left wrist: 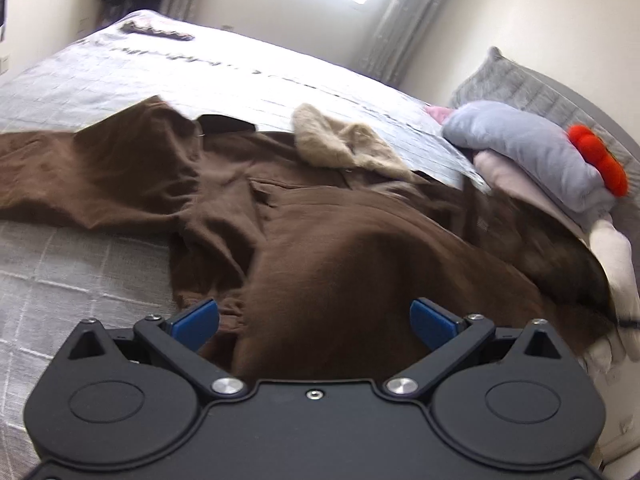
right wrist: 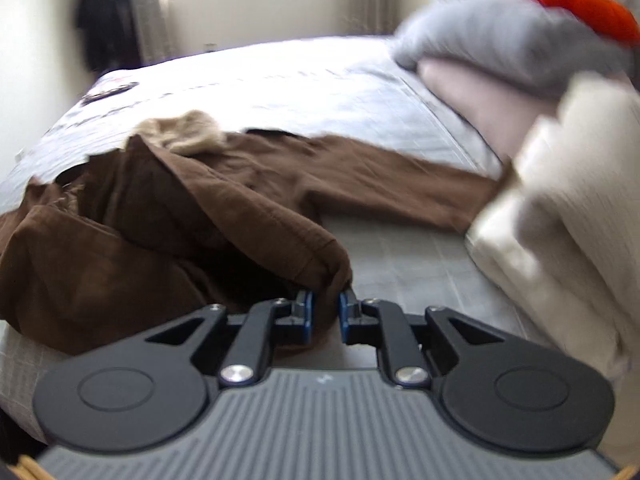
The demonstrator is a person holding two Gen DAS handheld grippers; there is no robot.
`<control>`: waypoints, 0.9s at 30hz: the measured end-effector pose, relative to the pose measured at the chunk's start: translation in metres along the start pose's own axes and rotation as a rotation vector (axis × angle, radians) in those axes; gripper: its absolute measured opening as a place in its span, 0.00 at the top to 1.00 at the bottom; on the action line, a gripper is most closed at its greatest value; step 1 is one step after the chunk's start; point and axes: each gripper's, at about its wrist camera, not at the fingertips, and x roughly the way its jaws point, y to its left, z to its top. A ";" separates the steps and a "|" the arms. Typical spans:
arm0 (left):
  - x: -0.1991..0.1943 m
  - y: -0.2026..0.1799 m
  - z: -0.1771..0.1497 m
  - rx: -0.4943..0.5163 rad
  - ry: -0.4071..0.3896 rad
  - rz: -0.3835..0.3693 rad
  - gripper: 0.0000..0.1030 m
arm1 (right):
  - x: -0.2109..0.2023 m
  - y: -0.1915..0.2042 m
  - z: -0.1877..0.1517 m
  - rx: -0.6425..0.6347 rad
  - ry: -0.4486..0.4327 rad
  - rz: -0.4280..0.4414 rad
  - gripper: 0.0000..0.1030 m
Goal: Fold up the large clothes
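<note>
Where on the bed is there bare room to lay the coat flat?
Bare: the pale quilted bedspread beyond the brown coat's tan fur collar, toward the window, and a strip between its sleeve and the right tongs. Crowded: the stacked grey, pink and cream pillows on the right.

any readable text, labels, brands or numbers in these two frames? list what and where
None readable.
Small pale mark on the right gripper housing: too small to read.
Dark patterned item at the far end of the bed: blurred, no letters legible.
Brown coat: no visible label.
</note>
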 end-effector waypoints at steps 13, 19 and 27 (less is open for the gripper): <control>0.105 0.021 0.040 -0.224 0.146 -0.180 0.04 | 0.041 -0.076 -0.050 0.246 0.204 -0.016 0.36; 0.110 -0.008 0.033 -0.227 0.142 -0.335 0.79 | 0.061 -0.060 -0.029 0.199 0.184 0.149 0.32; -0.017 -0.021 -0.026 0.001 0.049 -0.328 0.90 | 0.080 -0.053 -0.030 0.135 0.214 0.186 0.62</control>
